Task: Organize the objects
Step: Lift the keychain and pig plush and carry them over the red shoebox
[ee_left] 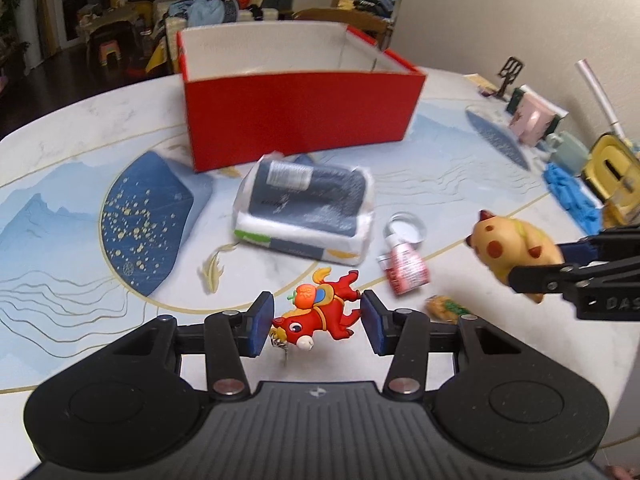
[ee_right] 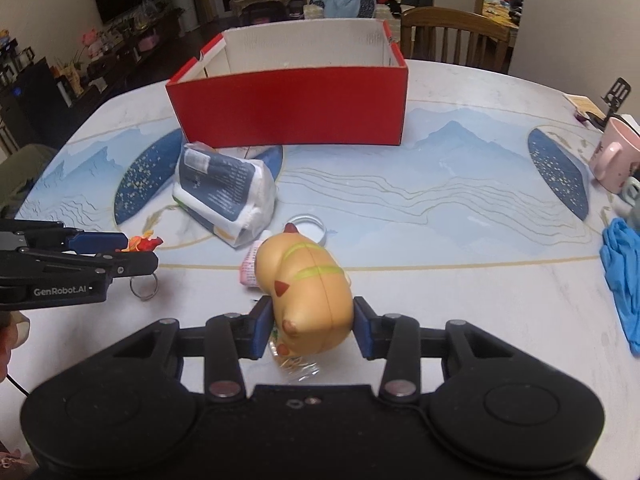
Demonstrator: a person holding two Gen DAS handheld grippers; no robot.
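Observation:
My left gripper point(ee_left: 318, 320) is shut on a small red horse keychain toy point(ee_left: 320, 312), held just above the table; its metal ring point(ee_right: 143, 286) dangles below. In the right wrist view the left gripper point(ee_right: 138, 251) comes in from the left edge. My right gripper point(ee_right: 310, 326) is shut on a yellow spotted animal toy point(ee_right: 308, 288), also seen at the right of the left wrist view point(ee_left: 516, 248). An open red box point(ee_left: 300, 116) with a white inside stands at the back of the table. Its floor is hidden.
On the patterned table point(ee_right: 440, 200) lie a wrapped tissue pack point(ee_left: 308, 208), a small pink bottle point(ee_left: 404, 268), a clear ring lid point(ee_left: 406, 226) and a snack wrapper point(ee_left: 444, 308). A pink mug point(ee_right: 612, 160), blue cloth point(ee_right: 624, 272) and yellow case point(ee_left: 612, 176) are at the right. A wooden chair point(ee_right: 452, 36) stands behind.

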